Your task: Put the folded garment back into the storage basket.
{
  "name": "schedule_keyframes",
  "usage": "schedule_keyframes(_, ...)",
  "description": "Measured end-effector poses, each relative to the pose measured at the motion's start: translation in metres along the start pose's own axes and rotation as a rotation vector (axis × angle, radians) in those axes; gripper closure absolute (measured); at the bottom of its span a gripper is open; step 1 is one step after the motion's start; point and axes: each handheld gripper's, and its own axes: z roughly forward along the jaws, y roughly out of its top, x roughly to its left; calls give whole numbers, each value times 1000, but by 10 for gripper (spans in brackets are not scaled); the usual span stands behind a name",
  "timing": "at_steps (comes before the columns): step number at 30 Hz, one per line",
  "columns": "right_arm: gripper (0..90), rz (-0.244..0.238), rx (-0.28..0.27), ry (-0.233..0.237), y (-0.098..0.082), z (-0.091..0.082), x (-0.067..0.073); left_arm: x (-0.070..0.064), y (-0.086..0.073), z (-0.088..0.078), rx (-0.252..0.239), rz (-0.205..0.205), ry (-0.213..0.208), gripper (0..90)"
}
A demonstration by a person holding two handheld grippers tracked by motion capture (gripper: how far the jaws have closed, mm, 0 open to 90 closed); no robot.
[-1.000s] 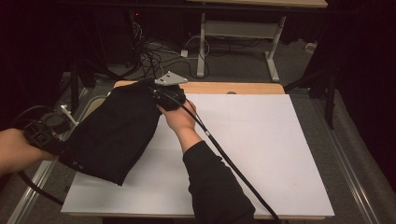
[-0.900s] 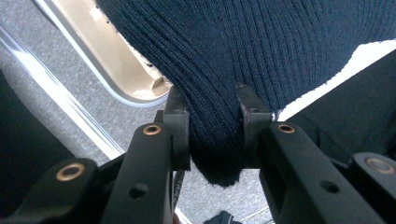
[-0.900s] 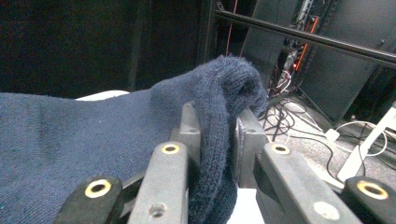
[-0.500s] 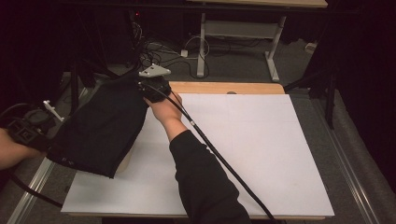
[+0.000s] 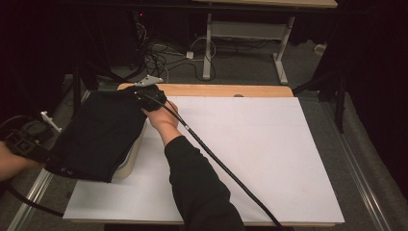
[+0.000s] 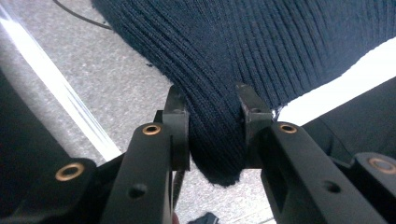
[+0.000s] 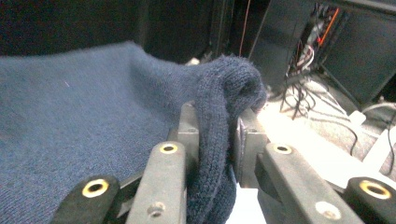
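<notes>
Since a second ago we have swung the dark ribbed knit garment (image 5: 98, 134) lower toward nine o'clock, past the table's edge.
Left gripper (image 6: 212, 121) and right gripper (image 7: 218, 128) each pinch a bunched fold above the smooth white tabletop (image 5: 269, 159).

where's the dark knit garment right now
In the high view the dark knit garment is stretched over the table's left edge, between the left gripper at its near corner and the right gripper at its far corner.
</notes>
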Motion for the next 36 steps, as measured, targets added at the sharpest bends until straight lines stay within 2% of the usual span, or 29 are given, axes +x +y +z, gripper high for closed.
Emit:
schedule_keyframes(3, 761, 10, 2, 0, -2, 3, -2, -3, 0, 5, -1, 9, -16, 678)
schedule_keyframes(6, 758, -7, -6, -5, 4, 1, -5, -4, 1, 5, -13, 10, -35, 676)
schedule_keyframes(9, 755, -6, -12, -4, 7, 0, -6, -6, 3, 7, -10, 16, -29, 675)
schedule_keyframes(13, 714, 7, 31, -2, -4, 6, -5, -5, 2, 10, -12, 11, -28, 665)
schedule_keyframes(14, 692, 26, 26, 1, -8, 7, -5, -5, 2, 11, -11, 8, -29, 661)
schedule_keyframes(16, 588, 65, 35, 14, -13, 6, -9, -5, 2, 12, -7, 5, -31, 649)
schedule_keyframes(19, 465, 86, 35, 28, -16, 1, -15, -4, 3, 13, 1, 0, -31, 620)
schedule_keyframes(21, 439, 88, 34, 32, -16, -3, -17, -4, 3, 13, 3, -2, -29, 597)
schedule_keyframes(22, 388, 91, 19, 52, -17, -12, -20, -4, 4, 13, 9, -5, -27, 581)
schedule_keyframes(25, 335, 86, 4, 72, -20, -26, -22, -5, 4, 13, 11, -14, -24, 541)
schedule_keyframes(30, 235, 79, -27, 105, -33, -52, -19, -5, 5, 9, -4, -42, -31, 405)
schedule_keyframes(34, 159, 74, -29, 101, -49, -73, -17, -10, 10, 5, -8, -53, -9, 297)
schedule_keyframes(36, 140, 87, -36, 103, -59, -85, -19, -13, 12, 5, -2, -58, 0, 246)
